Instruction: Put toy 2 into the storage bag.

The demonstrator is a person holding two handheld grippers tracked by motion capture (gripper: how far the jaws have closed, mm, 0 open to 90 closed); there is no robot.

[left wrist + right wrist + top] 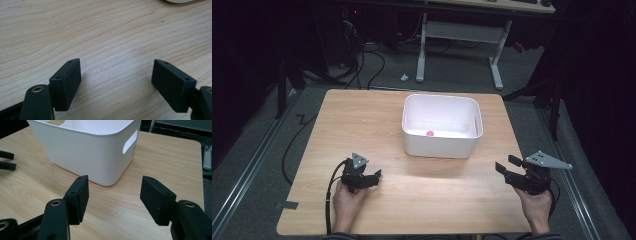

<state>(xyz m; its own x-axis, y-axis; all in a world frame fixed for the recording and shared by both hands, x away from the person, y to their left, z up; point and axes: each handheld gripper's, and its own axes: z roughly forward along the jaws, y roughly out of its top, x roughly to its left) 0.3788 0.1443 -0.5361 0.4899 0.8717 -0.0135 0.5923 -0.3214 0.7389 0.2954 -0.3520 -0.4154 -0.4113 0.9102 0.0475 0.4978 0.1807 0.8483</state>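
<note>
A white plastic bin (441,145) stands on the wooden table (362,115), right of its middle; a small pink thing (430,133) lies on its floor. My left gripper (376,176) rests low on the table near the front left, held by a hand; in the left gripper view its jaws are open over bare wood (116,72). My right gripper (506,165) hangs at the table's front right edge, pointing toward the bin. In the right gripper view its jaws (113,192) are apart with nothing between them, and the bin (85,152) with its handle slot stands just ahead.
A desk frame with white legs (497,65) stands beyond the table on grey carpet, with cables (372,65) on the floor. Metal rails (247,175) run along both sides of the table. The left gripper's jaw tips (6,161) show at the left of the right gripper view.
</note>
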